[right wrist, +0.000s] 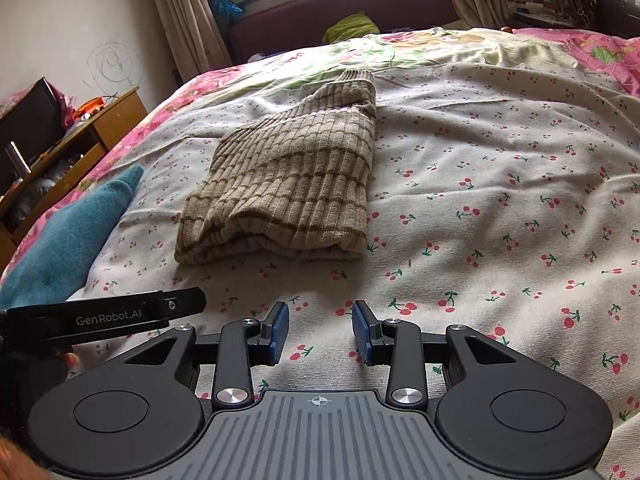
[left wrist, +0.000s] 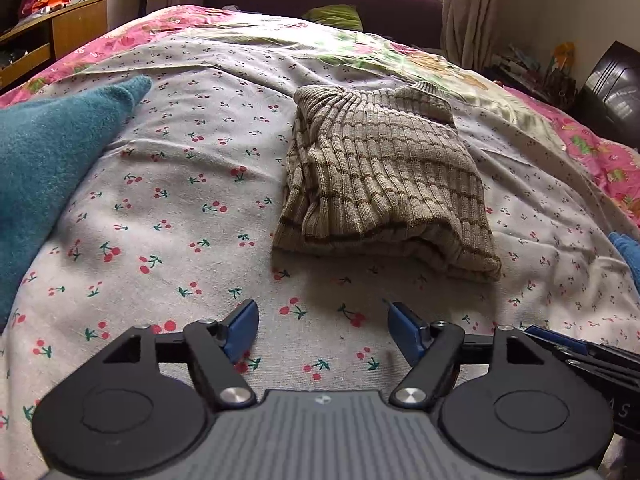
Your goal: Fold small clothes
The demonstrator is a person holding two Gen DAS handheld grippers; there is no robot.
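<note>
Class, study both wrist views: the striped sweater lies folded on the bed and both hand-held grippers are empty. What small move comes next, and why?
Probably swing the left hand-held gripper toward the teal garment. The striped sweater already lies folded on the cherry-print sheet, apart from both open grippers; the right hand-held gripper holds nothing either.

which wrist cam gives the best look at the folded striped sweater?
Left wrist: the striped sweater lies near centre, directly ahead of the open left gripper, with its ribbed collar, stripes and folded front edge all visible. The right wrist view shows it whole too, but off to the left and more slanted.
</note>
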